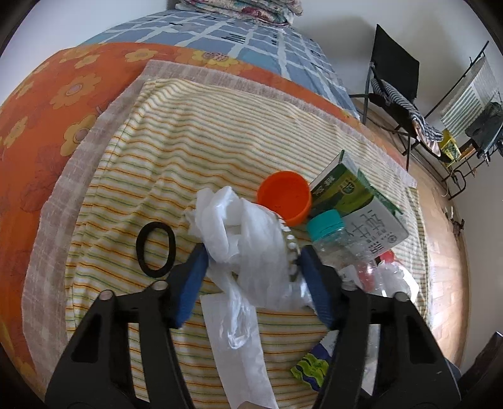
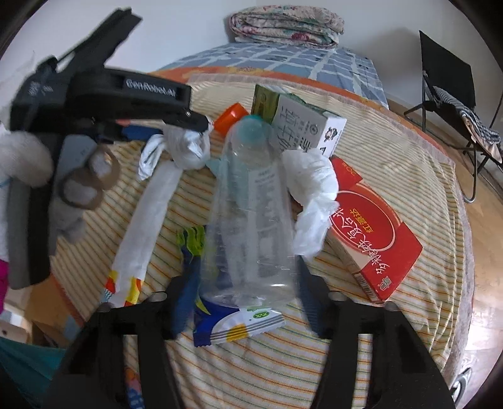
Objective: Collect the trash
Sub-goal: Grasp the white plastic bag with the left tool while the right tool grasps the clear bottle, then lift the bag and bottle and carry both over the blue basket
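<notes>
Two claws work the bed point(image 1: 220, 132): left claw point(image 1: 251, 251) clamps one plastic bag point(image 1: 248, 239); right claw point(image 2: 242, 277) grips one clear bottle point(image 2: 251, 214), beside two cartons, red point(image 2: 374, 226) and green point(image 2: 301, 126).

Soft even daylight, faint shadows on the white wall point(image 1: 345, 28), strong fisheye bending and dark corners, left gripper point(image 2: 176, 126) motion-blurred in the right view.

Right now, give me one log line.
left gripper: closing around white plastic bag | right gripper: closing around clear bottle | neither lifted
</notes>
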`<state>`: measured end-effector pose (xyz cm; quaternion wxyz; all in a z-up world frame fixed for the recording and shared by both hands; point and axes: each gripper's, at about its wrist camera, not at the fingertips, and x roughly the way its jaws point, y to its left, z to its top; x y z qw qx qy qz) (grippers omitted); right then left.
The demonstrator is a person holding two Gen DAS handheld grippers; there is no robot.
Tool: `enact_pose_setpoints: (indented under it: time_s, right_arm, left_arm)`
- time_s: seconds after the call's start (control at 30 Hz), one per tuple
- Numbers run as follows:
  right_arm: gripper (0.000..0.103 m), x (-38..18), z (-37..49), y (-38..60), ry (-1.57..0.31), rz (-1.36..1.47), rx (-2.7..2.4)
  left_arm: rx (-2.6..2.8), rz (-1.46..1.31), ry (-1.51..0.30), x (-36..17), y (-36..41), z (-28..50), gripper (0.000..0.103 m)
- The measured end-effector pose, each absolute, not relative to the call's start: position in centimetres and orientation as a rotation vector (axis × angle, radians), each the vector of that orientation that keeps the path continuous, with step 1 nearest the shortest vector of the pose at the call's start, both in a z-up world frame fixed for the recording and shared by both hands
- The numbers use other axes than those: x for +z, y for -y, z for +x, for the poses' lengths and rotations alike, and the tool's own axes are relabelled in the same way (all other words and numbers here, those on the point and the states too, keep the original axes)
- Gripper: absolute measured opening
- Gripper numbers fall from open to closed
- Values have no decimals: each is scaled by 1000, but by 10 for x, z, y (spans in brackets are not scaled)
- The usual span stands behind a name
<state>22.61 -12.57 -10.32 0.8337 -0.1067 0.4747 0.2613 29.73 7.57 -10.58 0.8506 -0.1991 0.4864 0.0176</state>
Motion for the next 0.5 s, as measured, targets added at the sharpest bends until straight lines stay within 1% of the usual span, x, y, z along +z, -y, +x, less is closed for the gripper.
enact_pose_setpoints:
  time_s: [0.07,0.1,0.17,0.37,0.5]
  right_arm:
    - [53,-101,226,128,-1005,-210,558]
    - [53,-98,226,129,-999,-203,562]
    - [53,-94,224,129,-984,-195,570]
    - [53,-75,214,129,-927,-183,595]
    - [53,-63,211,130,-893,-171,607]
  left_arm:
    - [33,-421,-1019,-103,-76,297,52]
    - [31,-424,-1015,-102,-77,296,52]
    - [31,-425,-1007,-99,-78,294,47]
    - [22,-443,-966,-84,-87,286,42]
    - [35,-454,-920,-68,-96,278,42]
